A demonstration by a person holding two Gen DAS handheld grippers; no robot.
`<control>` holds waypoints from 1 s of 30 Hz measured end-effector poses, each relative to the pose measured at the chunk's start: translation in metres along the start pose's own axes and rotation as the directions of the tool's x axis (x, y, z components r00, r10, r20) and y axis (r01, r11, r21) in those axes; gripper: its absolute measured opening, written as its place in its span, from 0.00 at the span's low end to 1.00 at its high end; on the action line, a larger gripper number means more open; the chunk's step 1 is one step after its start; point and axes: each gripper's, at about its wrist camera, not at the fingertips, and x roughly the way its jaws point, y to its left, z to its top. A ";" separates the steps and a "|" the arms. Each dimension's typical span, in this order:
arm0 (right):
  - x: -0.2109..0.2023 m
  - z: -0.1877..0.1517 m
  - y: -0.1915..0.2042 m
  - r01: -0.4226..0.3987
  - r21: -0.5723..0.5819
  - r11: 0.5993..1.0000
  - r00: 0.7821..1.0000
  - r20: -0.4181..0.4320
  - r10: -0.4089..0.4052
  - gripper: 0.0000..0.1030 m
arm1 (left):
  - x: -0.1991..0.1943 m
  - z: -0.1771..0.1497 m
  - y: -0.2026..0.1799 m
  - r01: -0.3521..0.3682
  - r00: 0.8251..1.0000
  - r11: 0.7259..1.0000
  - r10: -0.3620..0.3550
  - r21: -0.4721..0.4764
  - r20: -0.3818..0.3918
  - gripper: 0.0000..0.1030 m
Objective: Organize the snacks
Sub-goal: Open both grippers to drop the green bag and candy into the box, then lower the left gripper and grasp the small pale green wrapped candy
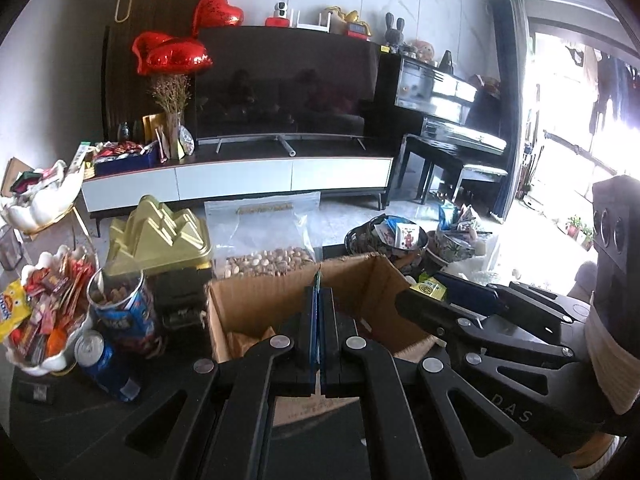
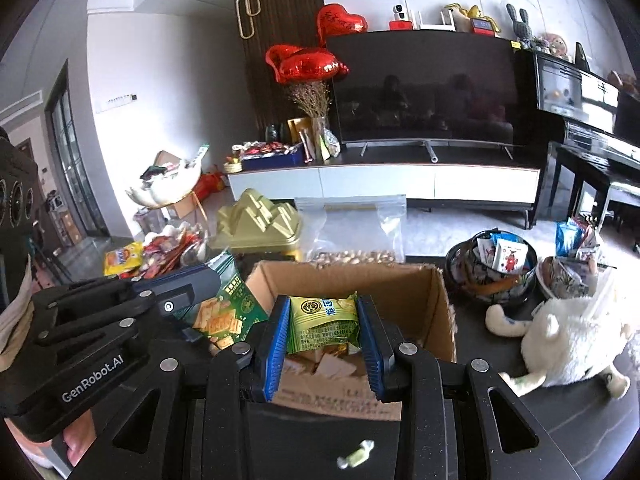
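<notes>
Both grippers are chunky matte black plastic with cut-out triangular linkages and shiny round silver rivets at the pivots. The left gripper (image 1: 319, 300) and the right gripper (image 2: 324, 336) have ribbed blue finger pads. White "GenRobot.AI" lettering on one body, faint "DAS" on the other.

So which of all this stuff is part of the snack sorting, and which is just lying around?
Part of the job:
- light green snack packet
- dark green cracker packet
- brown cardboard box
- white bowl of mixed snacks

Lying about:
- red heart balloons
- white plush toy
- black television
</notes>
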 end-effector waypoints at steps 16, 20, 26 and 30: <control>0.045 -0.013 -0.028 0.071 0.033 0.997 0.996 -0.058 -0.069 0.56 | 0.042 -0.013 0.010 -0.147 0.989 0.989 0.148 0.030 -0.031 0.43; 0.029 -0.021 -0.032 0.083 0.055 0.995 0.996 -0.048 -0.081 0.59 | 0.027 -0.021 0.001 -0.145 0.989 0.989 0.146 0.038 -0.023 0.45; -0.007 -0.035 -0.036 0.119 0.097 0.988 0.993 -0.028 -0.116 0.65 | 0.002 -0.032 -0.020 -0.115 0.993 0.992 0.115 0.058 0.003 0.56; -0.025 -0.045 -0.040 0.133 0.101 0.986 0.991 -0.028 -0.131 0.67 | -0.011 -0.039 -0.033 -0.077 0.997 0.995 0.077 0.061 0.003 0.57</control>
